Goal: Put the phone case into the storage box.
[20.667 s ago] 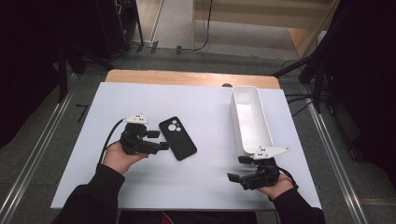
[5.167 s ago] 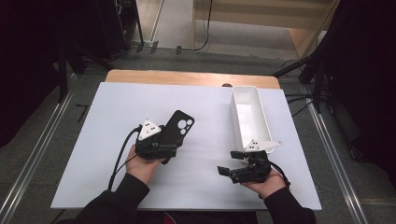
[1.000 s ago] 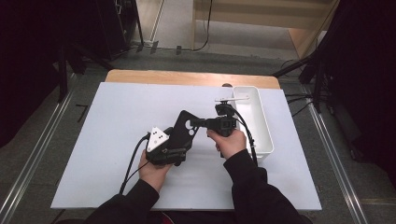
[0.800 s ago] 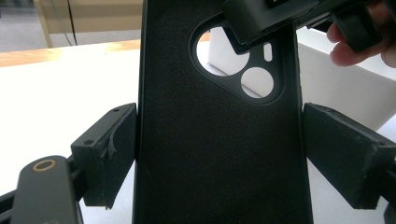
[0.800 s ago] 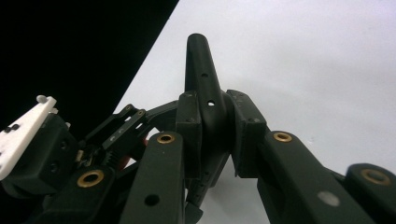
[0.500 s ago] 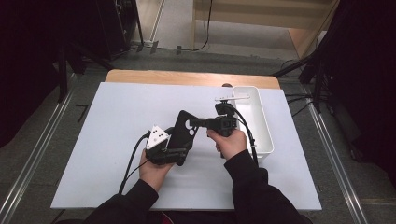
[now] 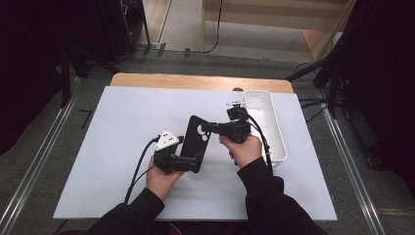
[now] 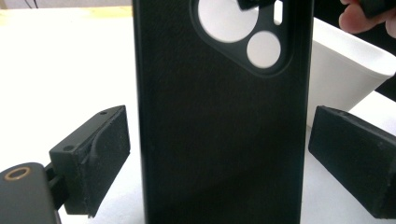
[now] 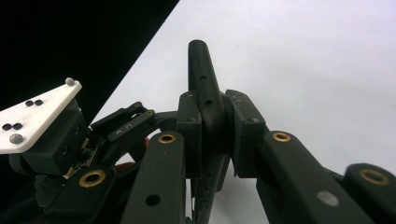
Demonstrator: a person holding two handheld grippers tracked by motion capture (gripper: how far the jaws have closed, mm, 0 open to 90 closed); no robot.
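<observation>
A black phone case (image 7: 195, 142) with round camera cutouts stands tilted above the white table (image 7: 122, 122), between both hands. My right gripper (image 7: 208, 128) is shut on the case's upper end; in the right gripper view its pads (image 9: 189, 126) clamp the case's edge (image 9: 203, 74). My left gripper (image 7: 183, 164) sits at the case's lower end. Its jaws have just been opening. In the left gripper view the case (image 8: 219, 140) stands between the pads (image 8: 93, 158), which sit just off its sides.
A long white tray (image 7: 276, 132) lies at the right of the table, right behind the right hand, and its wall (image 8: 345, 70) is close beyond the case. A wooden strip (image 7: 195, 81) edges the table's far side. Cables trail from both grippers.
Since the oldest frames the case has left the table; the left gripper lifted it and the right gripper came over from the right and closed on its upper end. In the last second the hands barely move.
</observation>
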